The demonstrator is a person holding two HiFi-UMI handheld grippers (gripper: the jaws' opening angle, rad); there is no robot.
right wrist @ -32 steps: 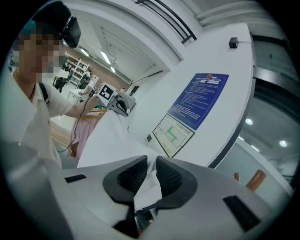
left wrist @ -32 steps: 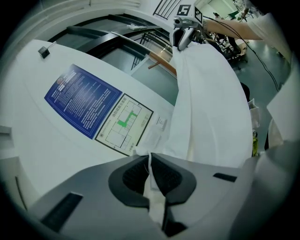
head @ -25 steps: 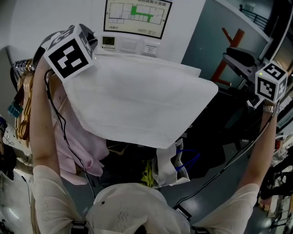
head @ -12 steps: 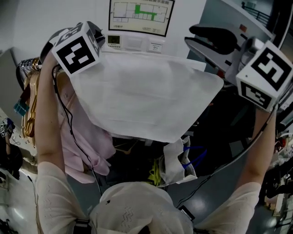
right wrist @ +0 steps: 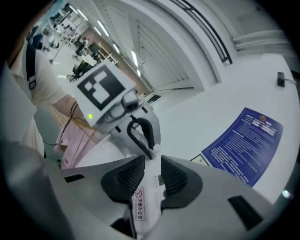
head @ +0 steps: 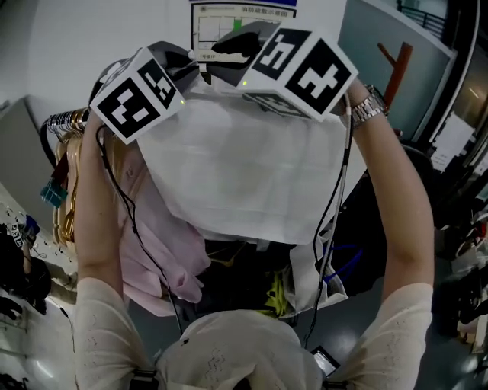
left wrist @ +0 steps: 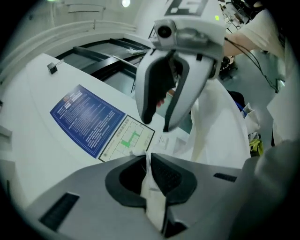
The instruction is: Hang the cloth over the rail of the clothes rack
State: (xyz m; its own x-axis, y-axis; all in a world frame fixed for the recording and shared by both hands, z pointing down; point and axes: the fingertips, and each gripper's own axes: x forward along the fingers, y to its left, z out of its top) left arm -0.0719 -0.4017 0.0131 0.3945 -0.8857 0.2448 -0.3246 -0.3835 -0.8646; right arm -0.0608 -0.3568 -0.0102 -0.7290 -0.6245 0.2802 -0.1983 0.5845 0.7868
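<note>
I hold a white cloth [head: 244, 175] up in front of the wall, and it hangs down from both grippers. My left gripper [head: 179, 65] is shut on one top corner; in the left gripper view the fabric [left wrist: 152, 197] is pinched between the closed jaws [left wrist: 149, 164]. My right gripper [head: 236, 46] sits close beside it, just to the right. Its jaws [right wrist: 151, 171] are shut on the cloth's other corner, where a care label [right wrist: 139, 202] shows. The rail [head: 65, 122] of the clothes rack, hung with hangers, is at the far left, beyond my left arm.
A pink garment [head: 156, 244] hangs on the rack under my left arm. A white bag [head: 301, 278] and dark clutter lie on the floor below the cloth. A floor plan [head: 240, 19] and a blue notice [left wrist: 86, 119] are fixed to the wall straight ahead.
My right gripper has swung far to the left, from the right edge to right beside the left gripper. The cloth between them has gone from spread wide to folded narrower. The left gripper rose slightly.
</note>
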